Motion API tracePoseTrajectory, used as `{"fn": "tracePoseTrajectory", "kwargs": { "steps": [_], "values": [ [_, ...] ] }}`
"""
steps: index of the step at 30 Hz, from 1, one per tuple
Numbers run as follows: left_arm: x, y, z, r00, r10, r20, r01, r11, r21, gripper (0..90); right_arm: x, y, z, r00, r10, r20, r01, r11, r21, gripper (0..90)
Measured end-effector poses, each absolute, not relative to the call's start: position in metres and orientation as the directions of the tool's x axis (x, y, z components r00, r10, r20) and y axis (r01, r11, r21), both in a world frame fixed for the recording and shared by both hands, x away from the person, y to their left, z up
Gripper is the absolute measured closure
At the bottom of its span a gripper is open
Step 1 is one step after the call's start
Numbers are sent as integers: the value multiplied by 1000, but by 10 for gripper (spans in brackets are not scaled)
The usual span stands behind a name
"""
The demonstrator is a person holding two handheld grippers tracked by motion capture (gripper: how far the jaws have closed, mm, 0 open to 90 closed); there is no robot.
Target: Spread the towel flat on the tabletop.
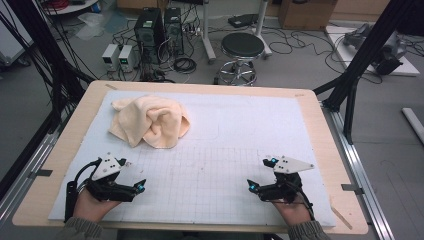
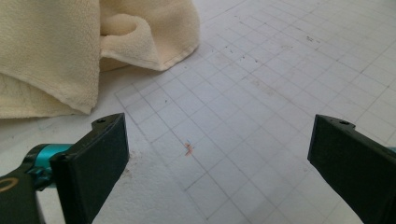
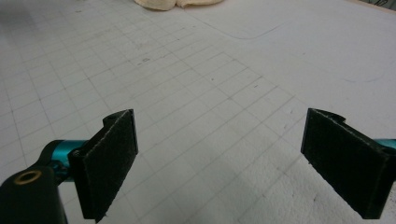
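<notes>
A crumpled cream towel lies on the far left part of the white gridded mat. My left gripper rests near the mat's front left, open and holding nothing; its two black jaws stand wide apart in the left gripper view, with the towel a short way ahead of them. My right gripper sits near the front right, open as well, its jaws spread over bare grid. The towel's edge shows at the top of the right gripper view.
The mat lies on a wooden table. On the floor beyond it are a black stool, computer towers and cables. Black frame posts stand at both sides.
</notes>
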State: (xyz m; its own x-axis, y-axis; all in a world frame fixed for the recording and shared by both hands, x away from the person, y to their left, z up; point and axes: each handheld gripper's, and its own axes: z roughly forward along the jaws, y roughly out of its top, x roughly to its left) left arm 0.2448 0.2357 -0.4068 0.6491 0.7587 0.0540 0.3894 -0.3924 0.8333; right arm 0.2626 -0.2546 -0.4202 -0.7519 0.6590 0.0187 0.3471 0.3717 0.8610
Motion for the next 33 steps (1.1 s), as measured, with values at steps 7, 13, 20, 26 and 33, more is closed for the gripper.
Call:
{"fn": "tracePoseTrajectory", "kwargs": {
  "steps": [7,13,20,26,33],
  "values": [
    [245,236,-406,659,749,58,378,-398,836,59,262,-255,-420,-754,656,15,343,375,861,102],
    [244,236,-405,656,753,52,375,-385,843,84,263,-254,-421,-757,653,13,344,382,858,102],
    [255,238,-397,647,762,18,371,-335,866,141,264,-253,-422,-759,650,25,353,379,856,102],
    [287,238,-381,623,782,5,366,-297,882,197,265,-253,-421,-757,653,33,357,371,857,102],
    [336,242,-376,553,833,-34,401,-230,887,281,267,-253,-422,-759,650,35,356,369,858,102]
  ]
}}
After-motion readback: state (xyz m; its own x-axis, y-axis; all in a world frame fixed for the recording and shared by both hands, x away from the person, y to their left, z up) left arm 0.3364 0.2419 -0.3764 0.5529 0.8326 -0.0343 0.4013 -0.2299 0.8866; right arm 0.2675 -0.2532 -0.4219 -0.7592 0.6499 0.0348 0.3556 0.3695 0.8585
